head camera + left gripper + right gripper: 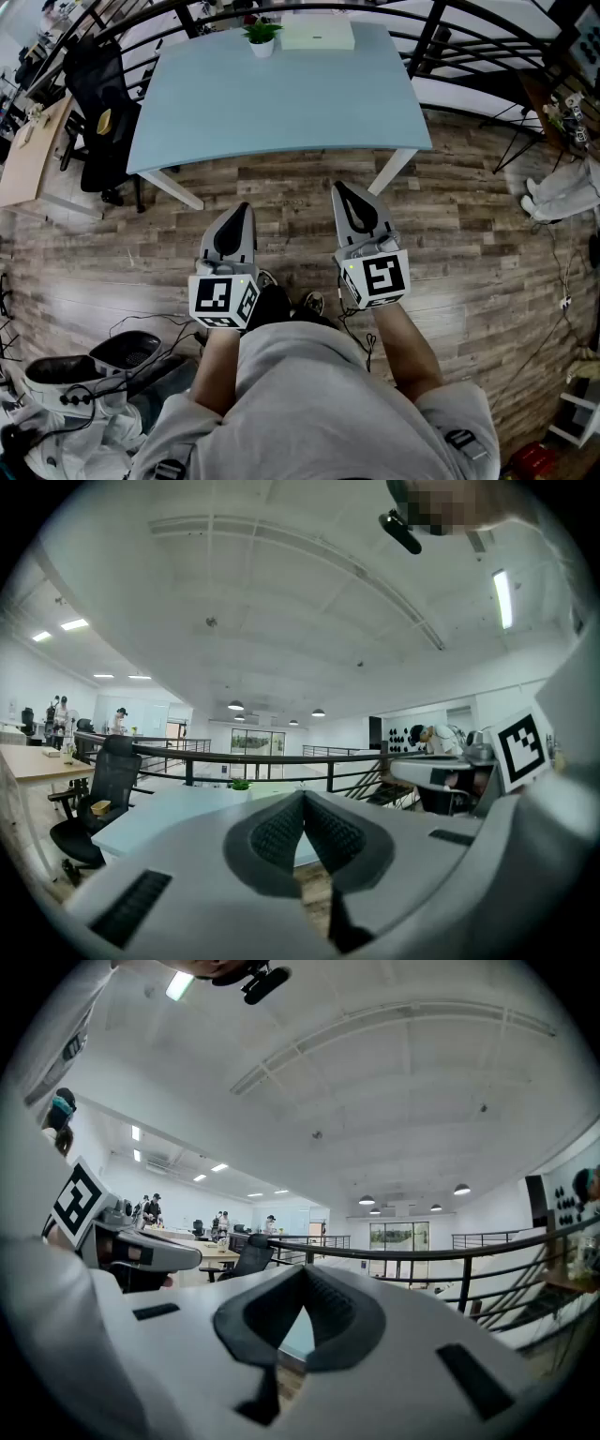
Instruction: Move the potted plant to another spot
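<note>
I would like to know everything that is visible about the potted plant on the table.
The potted plant is small: green leaves over a white pot that looks like ceramic or plastic. It stands upright near the far edge of the light blue table, just left of a pale flat box. Nothing holds it; the left tongs and right tongs are far away, shut.

Wood-plank floor (281,202), pale blue table (281,103) by blk railing (422,1253), office chair (103,122) at left, white ceiling (281,592) w/ strip lights (502,597).
</note>
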A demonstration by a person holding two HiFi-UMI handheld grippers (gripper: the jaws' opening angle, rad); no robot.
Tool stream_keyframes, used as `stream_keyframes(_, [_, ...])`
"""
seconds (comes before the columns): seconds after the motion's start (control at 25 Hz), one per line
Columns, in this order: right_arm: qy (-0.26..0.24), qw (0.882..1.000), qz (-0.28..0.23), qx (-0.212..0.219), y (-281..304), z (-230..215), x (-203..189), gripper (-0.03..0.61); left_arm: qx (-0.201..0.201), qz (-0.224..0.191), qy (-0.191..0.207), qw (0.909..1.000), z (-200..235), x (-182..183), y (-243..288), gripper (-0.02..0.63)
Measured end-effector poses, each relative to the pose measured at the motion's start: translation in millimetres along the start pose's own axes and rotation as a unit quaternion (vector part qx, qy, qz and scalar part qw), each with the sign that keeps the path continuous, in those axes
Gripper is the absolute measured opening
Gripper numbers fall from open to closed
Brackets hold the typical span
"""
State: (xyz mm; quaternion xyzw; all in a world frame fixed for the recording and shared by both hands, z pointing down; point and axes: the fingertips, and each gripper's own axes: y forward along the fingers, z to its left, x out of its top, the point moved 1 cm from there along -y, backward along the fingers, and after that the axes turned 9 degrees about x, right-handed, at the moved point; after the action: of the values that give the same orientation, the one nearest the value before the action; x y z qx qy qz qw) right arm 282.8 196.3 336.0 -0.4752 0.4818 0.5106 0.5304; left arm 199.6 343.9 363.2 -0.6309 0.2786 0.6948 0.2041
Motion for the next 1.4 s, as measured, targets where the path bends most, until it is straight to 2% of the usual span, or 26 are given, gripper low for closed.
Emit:
stream_keyframes(0.24, [0.018, 1.000, 0.003, 0.012, 9, -6, -8, 0.003, -0.003, 0.011, 0.001, 0.9999, 1, -6, 8, 0.012])
stream_keyframes(0.4, [0.017, 1.000, 0.017, 0.016, 27, -3, -24, 0.003, -0.004, 0.028, -0.004, 0.9996, 22, -18, 20, 0.012])
stream_keyframes(0.44, [0.021, 0.999, 0.021, 0.016, 33, -3, -28, 0.012, -0.005, 0.032, -0.008, 0.9994, 28, -21, 24, 0.012])
stream_keyframes(0.48, [0.024, 0.999, 0.027, 0.018, 39, -4, -33, 0.073, -0.007, 0.035, -0.011, 0.9993, 33, -24, 30, 0.012])
stream_keyframes(0.52, [0.024, 0.999, 0.033, 0.021, 46, -5, -37, 0.100, -0.009, 0.037, -0.015, 0.9992, 37, -27, 37, 0.012])
stream_keyframes(0.76, [0.000, 0.998, 0.067, 0.017, 97, -22, -49, 0.153, -0.027, 0.036, -0.028, 0.9986, 71, -29, 95, 0.012])
stream_keyframes(0.92, [-0.005, 0.994, 0.109, 0.020, 140, -30, -65, 0.235, -0.030, 0.031, -0.026, 0.9987, 123, -21, 134, 0.012])
stream_keyframes(1.12, [0.003, 0.990, 0.139, 0.009, 191, -38, -70, 0.256, -0.029, 0.031, -0.029, 0.9987, 191, -8, 181, 0.012])
stream_keyframes(1.4, [-0.004, 0.987, 0.162, -0.004, 248, -36, -75, 0.270, -0.051, 0.055, -0.060, 0.9954, 221, -24, 213, 0.012])
